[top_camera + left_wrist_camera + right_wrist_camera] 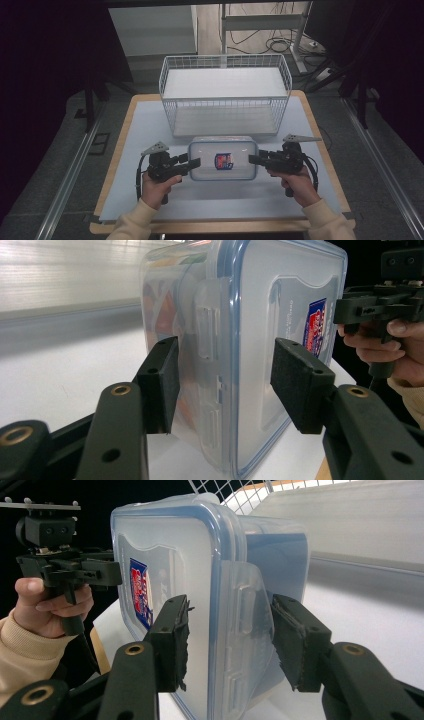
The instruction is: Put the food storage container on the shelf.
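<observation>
Each hand-held gripper, left (pixel 195 163) and right (pixel 253 159), pinches 1 end latch of the stiff, slick plastic box (pixel 223 158).

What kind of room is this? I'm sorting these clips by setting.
Probably a lab or workshop set up for recording, not a home. A plain white work table bears just a wire basket and a lidded plastic container; loose cables trail across the floor by metal stand legs.

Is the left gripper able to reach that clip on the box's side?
Probably yes. The left gripper already straddles the clear lidded box's end, with the latch right between its jaws and nothing blocking it.
</observation>
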`<state>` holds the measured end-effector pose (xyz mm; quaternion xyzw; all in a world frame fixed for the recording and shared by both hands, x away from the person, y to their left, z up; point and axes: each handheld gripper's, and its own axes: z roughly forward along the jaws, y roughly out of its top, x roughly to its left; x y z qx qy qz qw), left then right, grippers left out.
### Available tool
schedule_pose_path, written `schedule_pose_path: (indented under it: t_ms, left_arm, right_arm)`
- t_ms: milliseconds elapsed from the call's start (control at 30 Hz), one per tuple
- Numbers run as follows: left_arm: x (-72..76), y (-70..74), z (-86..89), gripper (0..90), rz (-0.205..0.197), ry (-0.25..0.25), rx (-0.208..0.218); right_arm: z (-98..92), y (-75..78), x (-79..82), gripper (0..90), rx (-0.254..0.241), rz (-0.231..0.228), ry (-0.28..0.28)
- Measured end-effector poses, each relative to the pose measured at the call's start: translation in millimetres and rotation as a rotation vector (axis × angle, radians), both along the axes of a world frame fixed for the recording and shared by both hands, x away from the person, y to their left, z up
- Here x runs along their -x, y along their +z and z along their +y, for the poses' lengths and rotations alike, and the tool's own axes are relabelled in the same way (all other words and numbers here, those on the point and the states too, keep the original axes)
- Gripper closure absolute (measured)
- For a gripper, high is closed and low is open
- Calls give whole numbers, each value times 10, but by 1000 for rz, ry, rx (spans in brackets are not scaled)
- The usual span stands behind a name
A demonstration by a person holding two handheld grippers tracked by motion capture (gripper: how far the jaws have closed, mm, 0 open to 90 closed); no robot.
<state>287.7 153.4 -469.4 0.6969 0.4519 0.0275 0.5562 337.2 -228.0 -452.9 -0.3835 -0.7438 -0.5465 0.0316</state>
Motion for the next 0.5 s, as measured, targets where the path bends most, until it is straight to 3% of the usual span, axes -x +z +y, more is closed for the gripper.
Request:
schedule_pose_path:
  t_ms: [333,500]
  left_arm:
    - [-31,85,-6,469,-13,-8,-4]
    - [-89,193,8,468,-33,-8,-3]
  right_arm:
    - [-6,106,-5,509,6,-34,1]
    - [3,194,-44,509,-1,-51,-2]
